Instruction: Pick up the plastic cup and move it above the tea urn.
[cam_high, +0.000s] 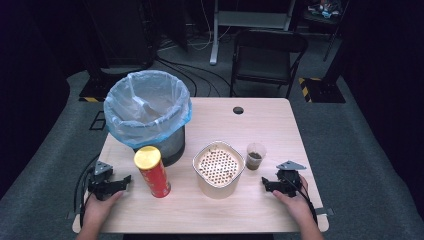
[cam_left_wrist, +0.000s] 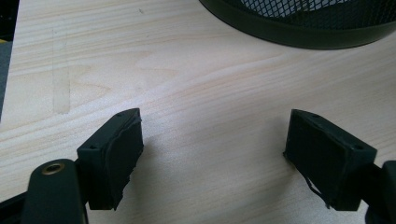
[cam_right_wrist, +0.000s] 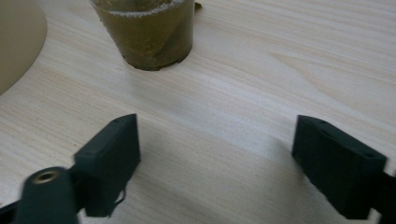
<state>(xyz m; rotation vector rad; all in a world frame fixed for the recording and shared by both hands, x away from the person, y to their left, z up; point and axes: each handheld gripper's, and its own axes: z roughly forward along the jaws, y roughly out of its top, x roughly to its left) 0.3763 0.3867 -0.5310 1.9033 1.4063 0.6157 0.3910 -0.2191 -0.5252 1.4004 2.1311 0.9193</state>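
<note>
The right gripper (cam_right_wrist: 215, 158) stands open and empty; just ahead, the clear cup (cam_right_wrist: 144, 32) looks light, flimsy and spillable, so grip its mid-wall gently. The left gripper (cam_left_wrist: 212, 154) is likewise open, holding nothing.

Both hands rest low on the table, one gripper in each, jaws apart and holding nothing.

The left gripper (cam_high: 125, 181) lies near the table (cam_high: 260, 125)'s left front corner, its jaws pointing inward toward the middle of the table; the left hand (cam_high: 102, 205) grips it from behind, forearm coming up from the front edge. The right gripper (cam_high: 264, 184) sits near the right front corner, jaws pointing inward too, with the right hand (cam_high: 295, 200) wrapped around its body.
</note>
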